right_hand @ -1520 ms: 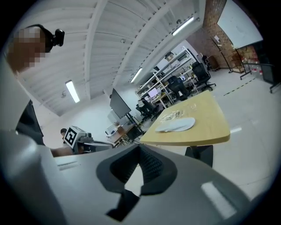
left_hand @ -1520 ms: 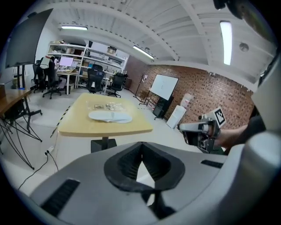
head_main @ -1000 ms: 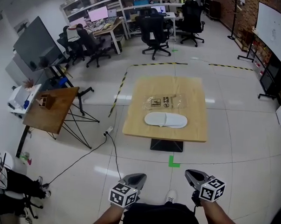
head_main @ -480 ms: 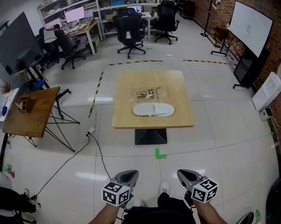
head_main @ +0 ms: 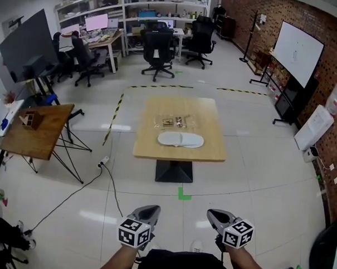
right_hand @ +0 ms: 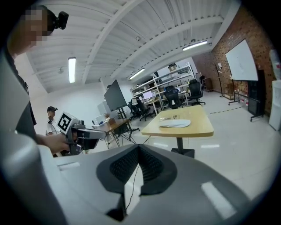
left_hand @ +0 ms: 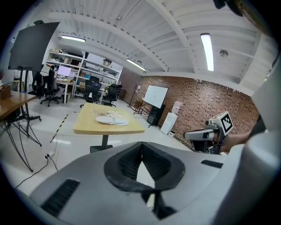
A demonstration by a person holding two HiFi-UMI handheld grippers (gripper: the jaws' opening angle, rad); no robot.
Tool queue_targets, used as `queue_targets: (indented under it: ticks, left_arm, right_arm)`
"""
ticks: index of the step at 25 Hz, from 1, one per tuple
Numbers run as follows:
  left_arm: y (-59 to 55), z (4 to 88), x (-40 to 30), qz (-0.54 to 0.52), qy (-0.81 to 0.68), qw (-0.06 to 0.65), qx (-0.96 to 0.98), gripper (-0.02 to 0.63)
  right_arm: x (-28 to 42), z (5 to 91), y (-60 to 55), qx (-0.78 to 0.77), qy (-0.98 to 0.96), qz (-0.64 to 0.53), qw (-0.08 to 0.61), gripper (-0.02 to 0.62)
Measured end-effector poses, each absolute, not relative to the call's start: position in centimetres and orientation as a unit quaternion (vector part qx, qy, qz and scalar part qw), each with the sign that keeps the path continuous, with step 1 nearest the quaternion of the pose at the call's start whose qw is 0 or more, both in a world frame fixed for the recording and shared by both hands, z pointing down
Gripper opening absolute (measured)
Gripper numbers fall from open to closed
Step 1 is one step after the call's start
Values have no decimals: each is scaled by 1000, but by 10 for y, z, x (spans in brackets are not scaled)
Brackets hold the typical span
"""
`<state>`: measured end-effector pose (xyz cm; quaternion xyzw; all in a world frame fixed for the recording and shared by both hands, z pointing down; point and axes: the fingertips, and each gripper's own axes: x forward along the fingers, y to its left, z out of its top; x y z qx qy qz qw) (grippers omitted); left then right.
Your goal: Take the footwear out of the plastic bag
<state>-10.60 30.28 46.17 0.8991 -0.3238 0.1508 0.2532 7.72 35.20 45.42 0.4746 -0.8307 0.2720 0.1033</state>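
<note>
Standing far from the bench (head_main: pixel 208 151), left claw (head_main: pixel 148 210) and right claw (head_main: pixel 213 214) are closed, empty; arriving closed may push slippers (head_main: pixel 180 139) off.

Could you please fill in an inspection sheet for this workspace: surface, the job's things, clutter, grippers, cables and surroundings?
Surface: wooden table, square top, mostly bare.
Job's things: white slippers lie side by side near the middle; clear plastic bag lies flat just beyond them, toward the far edge.
Clutter: nothing seen on the table besides these.
Grippers: left gripper and right gripper both shut with nothing between the fingers, held over the floor, far short of the table.
Cables: black cable runs across the floor from a power strip left of the table.
Surroundings: side table, office chairs, whiteboard, green tape mark on the floor.
</note>
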Motion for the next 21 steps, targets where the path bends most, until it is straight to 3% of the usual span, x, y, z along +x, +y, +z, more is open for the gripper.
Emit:
queue_targets:
  ticks: [10, 21]
  left_arm:
    - [303, 443, -85, 137, -346, 230, 899, 8]
    - [313, 444, -72, 176, -333, 206, 903, 8]
  right_arm:
    - [101, 447, 352, 463, -841, 260, 105, 0]
    - [121, 443, 352, 464, -833, 298, 42, 0]
